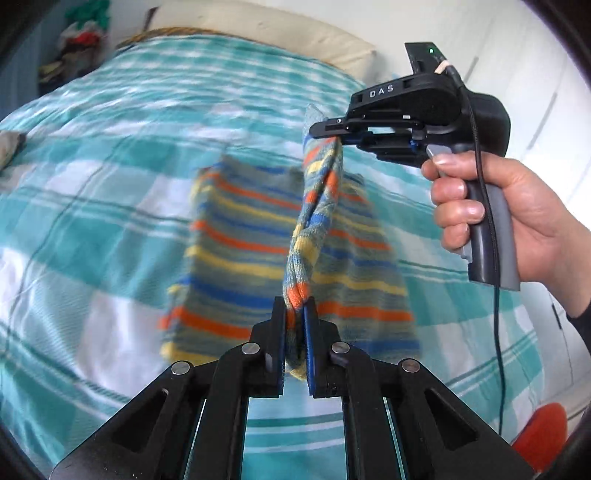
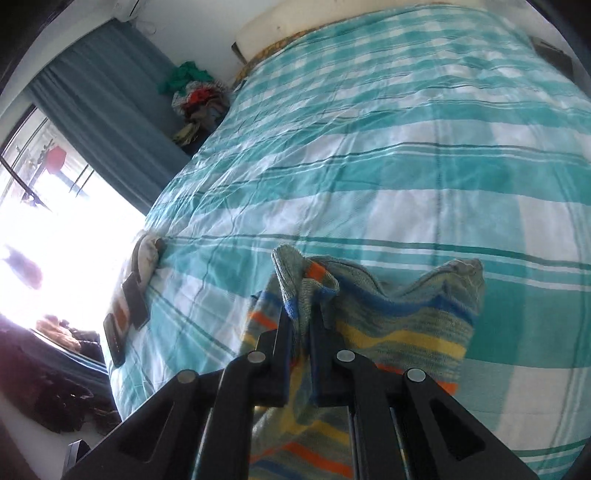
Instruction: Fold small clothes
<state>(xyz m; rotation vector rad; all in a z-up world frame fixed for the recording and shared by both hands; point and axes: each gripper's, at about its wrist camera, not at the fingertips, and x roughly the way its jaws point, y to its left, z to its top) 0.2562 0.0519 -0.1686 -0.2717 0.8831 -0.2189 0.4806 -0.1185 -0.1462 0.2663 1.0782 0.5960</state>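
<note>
A small striped knit garment point(image 1: 236, 254), grey-green with orange, blue and yellow bands, lies on the teal-and-white checked bedspread point(image 1: 92, 155). My left gripper point(image 1: 294, 310) is shut on one end of its raised, twisted edge. My right gripper point(image 1: 334, 133) is shut on the other end, higher and farther away, so the edge is stretched between them above the rest of the garment. In the right wrist view my right gripper point(image 2: 301, 314) pinches a bunched corner of the garment point(image 2: 399, 321), whose far edge sags onto the bed point(image 2: 369, 147).
A pile of clothes point(image 2: 195, 99) sits beside the far left of the bed by a blue curtain point(image 2: 110, 110). A small cloth and dark flat items point(image 2: 129, 295) lie at the bed's left edge. A cream pillow point(image 1: 295, 33) is at the head.
</note>
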